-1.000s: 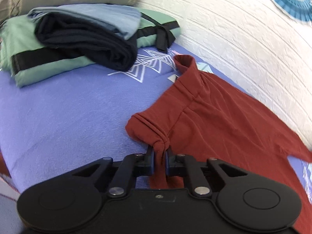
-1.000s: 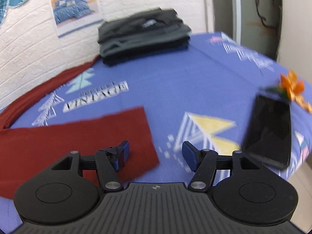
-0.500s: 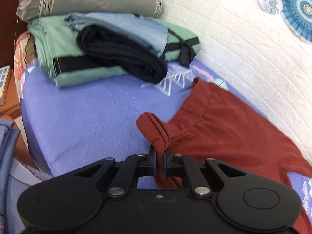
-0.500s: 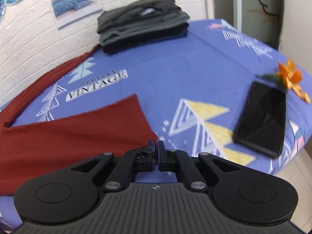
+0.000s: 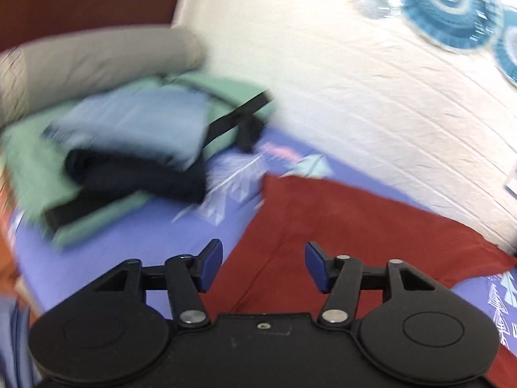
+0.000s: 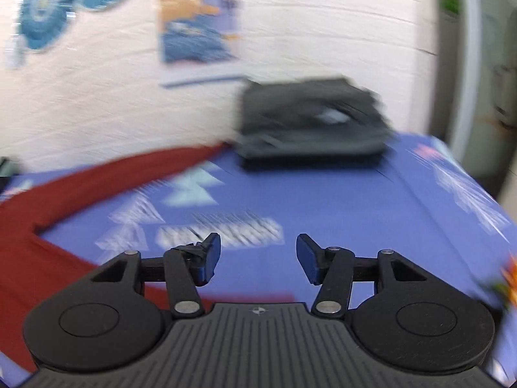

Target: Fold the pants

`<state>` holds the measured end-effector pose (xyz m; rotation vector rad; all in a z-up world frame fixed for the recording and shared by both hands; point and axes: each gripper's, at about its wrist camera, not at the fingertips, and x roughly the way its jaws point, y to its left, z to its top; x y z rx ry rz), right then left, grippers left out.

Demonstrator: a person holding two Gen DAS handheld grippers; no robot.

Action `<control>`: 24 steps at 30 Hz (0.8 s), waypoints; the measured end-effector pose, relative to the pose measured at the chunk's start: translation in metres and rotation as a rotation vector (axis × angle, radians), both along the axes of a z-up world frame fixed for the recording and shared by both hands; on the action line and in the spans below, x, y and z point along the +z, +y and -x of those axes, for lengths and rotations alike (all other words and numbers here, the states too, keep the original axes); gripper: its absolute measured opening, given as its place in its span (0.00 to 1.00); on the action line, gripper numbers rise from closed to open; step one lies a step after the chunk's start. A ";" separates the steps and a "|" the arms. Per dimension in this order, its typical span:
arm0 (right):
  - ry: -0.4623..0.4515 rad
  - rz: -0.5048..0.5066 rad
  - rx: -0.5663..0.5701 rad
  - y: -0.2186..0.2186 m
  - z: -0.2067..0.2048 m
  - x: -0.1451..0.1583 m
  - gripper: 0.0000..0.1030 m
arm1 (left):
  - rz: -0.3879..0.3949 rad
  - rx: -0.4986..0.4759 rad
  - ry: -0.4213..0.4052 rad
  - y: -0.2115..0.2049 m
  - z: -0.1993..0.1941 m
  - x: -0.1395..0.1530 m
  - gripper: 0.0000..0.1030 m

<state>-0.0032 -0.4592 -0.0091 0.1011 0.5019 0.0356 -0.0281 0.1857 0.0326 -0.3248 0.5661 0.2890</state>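
- The left gripper [image 5: 263,266] has its jaws spread wide, holding nothing; its blue pads [image 5: 211,265] hang over the near edge of the pants [image 5: 355,226].
- The pants are rust-red, a soft matte knit, spread flat on the bed [image 5: 113,252] beside the white brick-textured wall [image 5: 355,97]; one straight edge runs from the waist corner toward the left gripper.
- In the right wrist view the pants [image 6: 38,258] show as two legs splitting in a V, the far leg a long band along the wall up to a dark stack [image 6: 310,123].
- The right gripper [image 6: 258,258] is also released, jaws apart and empty, above the blue sheet; a red strip of the pants lies just under its body.
- The bed sheet is periwinkle blue, woven, printed with pale triangles and blurred lettering [image 6: 219,232].
- The dark stack is folded grey-black cloth, a flat block.
- Left view: a pile [image 5: 129,148] of folded cloth, mint green with a black band, light blue and navy on top, in front of a grey bolster [image 5: 97,58].
- Round blue paper fans [image 5: 449,3] and a poster [image 6: 200,29] hang on the wall.
- Both views are motion-blurred.
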 end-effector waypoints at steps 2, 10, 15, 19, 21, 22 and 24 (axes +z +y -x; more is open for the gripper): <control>-0.026 -0.010 0.089 0.018 -0.033 0.007 0.90 | -0.034 -0.077 -0.016 -0.008 -0.024 0.008 1.00; -0.016 -0.087 0.418 0.086 -0.175 0.016 1.00 | -0.145 -0.332 0.100 -0.046 -0.148 0.003 1.00; 0.018 -0.042 0.559 0.135 -0.244 0.007 1.00 | -0.189 -0.447 0.112 -0.060 -0.218 -0.014 1.00; 0.047 -0.011 0.674 0.168 -0.292 -0.010 1.00 | -0.205 -0.575 0.145 -0.077 -0.275 -0.033 1.00; 0.055 -0.007 0.729 0.180 -0.313 -0.018 1.00 | -0.218 -0.624 0.180 -0.085 -0.300 -0.045 1.00; 0.054 -0.003 0.756 0.185 -0.322 -0.021 1.00 | -0.227 -0.645 0.198 -0.089 -0.310 -0.051 1.00; 0.062 0.031 0.811 0.195 -0.336 -0.028 1.00 | -0.252 -0.692 0.214 -0.096 -0.325 -0.058 1.00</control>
